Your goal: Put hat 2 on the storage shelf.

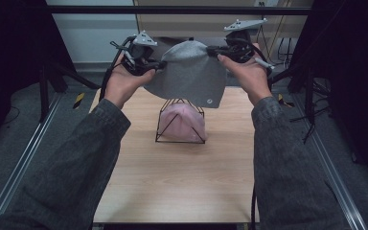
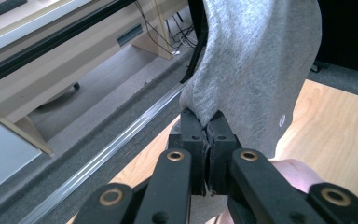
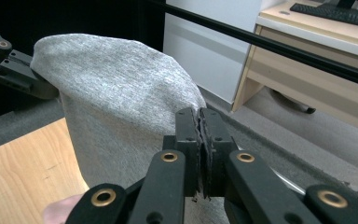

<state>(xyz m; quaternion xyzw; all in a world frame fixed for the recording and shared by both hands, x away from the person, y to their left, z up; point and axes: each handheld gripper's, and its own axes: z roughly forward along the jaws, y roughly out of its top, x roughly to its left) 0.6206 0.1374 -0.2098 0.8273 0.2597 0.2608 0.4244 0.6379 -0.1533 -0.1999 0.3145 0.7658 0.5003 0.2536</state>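
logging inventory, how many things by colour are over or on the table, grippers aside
grey: 1, cloth
pink: 1, cloth
black: 1, wire stand
total: 3

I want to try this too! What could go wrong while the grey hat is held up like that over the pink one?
1. Each claw, left claw and right claw, pinches just a small bit of the grey hat's edge, so it might slip out and drop.
2. The hat hangs just above the wire stand holding the pink hat; lowering it crookedly could snag the wires or tip the stand.
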